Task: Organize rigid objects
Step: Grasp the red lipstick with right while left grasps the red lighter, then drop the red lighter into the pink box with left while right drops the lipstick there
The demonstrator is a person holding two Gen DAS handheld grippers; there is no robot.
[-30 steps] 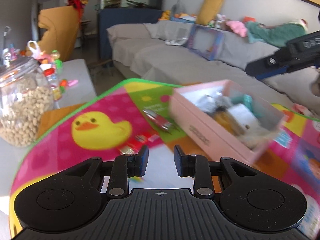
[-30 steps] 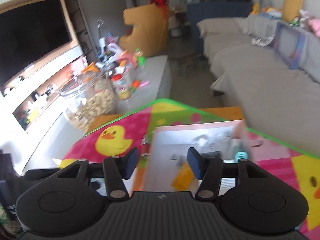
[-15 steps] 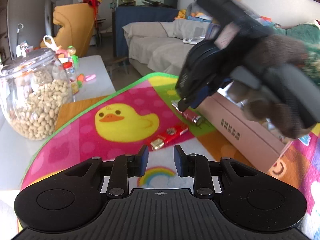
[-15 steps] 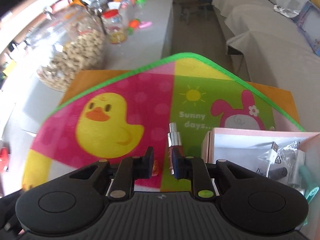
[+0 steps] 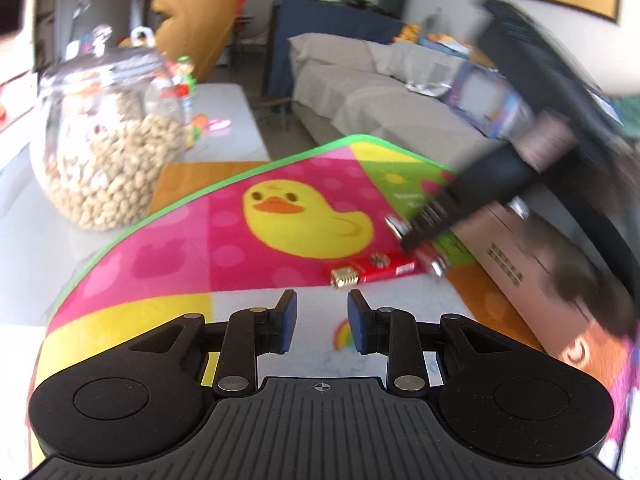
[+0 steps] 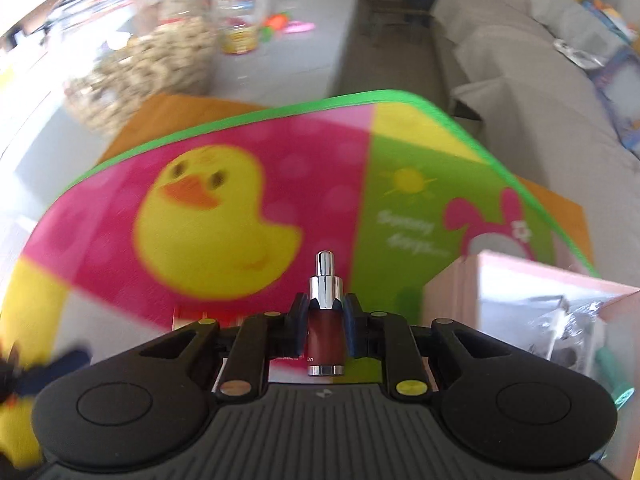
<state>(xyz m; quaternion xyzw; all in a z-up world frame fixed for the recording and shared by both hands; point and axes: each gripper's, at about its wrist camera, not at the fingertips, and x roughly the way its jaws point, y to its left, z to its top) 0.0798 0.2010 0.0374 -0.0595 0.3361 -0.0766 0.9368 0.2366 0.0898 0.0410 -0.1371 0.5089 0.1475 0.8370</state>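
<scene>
My right gripper (image 6: pixel 324 310) is shut on a small dark red bottle (image 6: pixel 325 340) with a chrome pump top, held above the colourful play mat (image 6: pixel 240 152). In the left wrist view the right gripper (image 5: pixel 420 236) shows with the bottle (image 5: pixel 430 254) just left of the pink box (image 5: pixel 520 256). A red wrapped bar with a gold end (image 5: pixel 372 271) lies on the mat in front of my left gripper (image 5: pixel 319 312), which is open and empty. The pink box (image 6: pixel 532 280) holds several items.
A large glass jar of nuts (image 5: pixel 108 140) stands at the left beside the mat, with small toys and a jar behind it (image 6: pixel 240 32). A grey sofa (image 5: pixel 400 92) runs along the back right. The mat's green edge (image 6: pixel 400 96) overhangs the wooden table.
My right gripper has closed on the dark red bottle and lifted it off the mat. My left gripper has drifted slightly toward the red bar and stays open.
</scene>
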